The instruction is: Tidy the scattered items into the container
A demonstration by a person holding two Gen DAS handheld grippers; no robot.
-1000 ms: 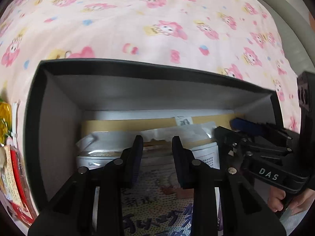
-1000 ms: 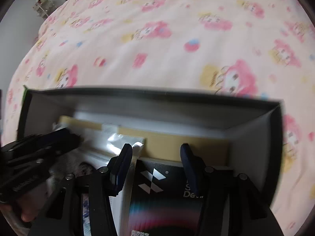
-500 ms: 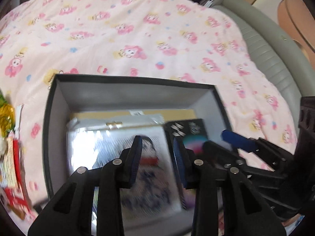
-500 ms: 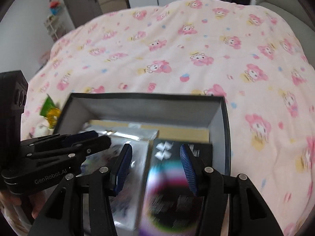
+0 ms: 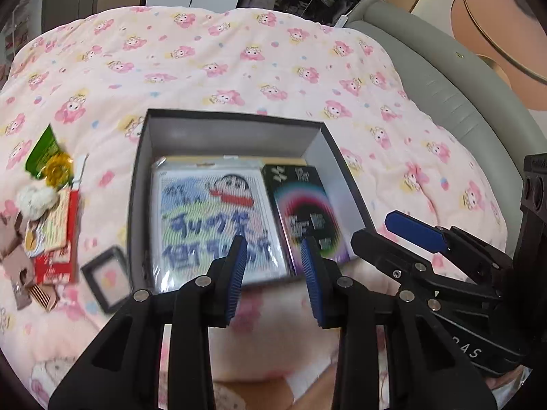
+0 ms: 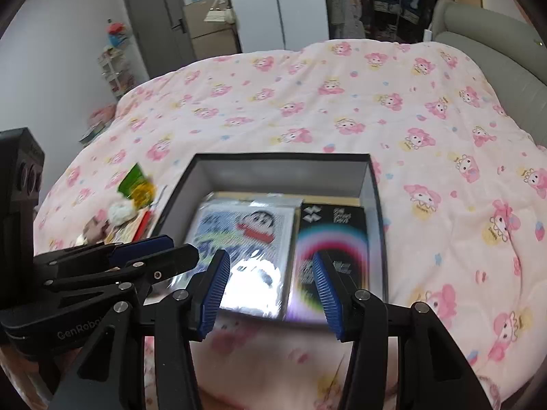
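Note:
A black open box [image 5: 225, 118] [image 6: 280, 158] sits on the pink patterned bedspread. Inside lie a cartoon picture pack [image 5: 212, 218] [image 6: 246, 239] and a dark rainbow box [image 5: 302, 212] [image 6: 328, 239]. Left of the box lie scattered items: a green snack packet [image 5: 44, 150] [image 6: 131, 177], a white fluffy ball [image 5: 36, 200], a red card pack [image 5: 59, 232], a small black frame [image 5: 107, 282] and a comb [image 5: 42, 299]. My left gripper [image 5: 275, 273] is open and empty, above the box's near edge. My right gripper [image 6: 268, 290] is open and empty, beside it.
A grey padded bed frame [image 5: 444, 78] runs along the right. Cabinets and a door [image 6: 164, 34] stand beyond the bed's far end. The bedspread [image 6: 342, 102] stretches bare behind and right of the box.
Both grippers have pulled up and back out of the box. The whole box and the scattered items to its left have come into view.

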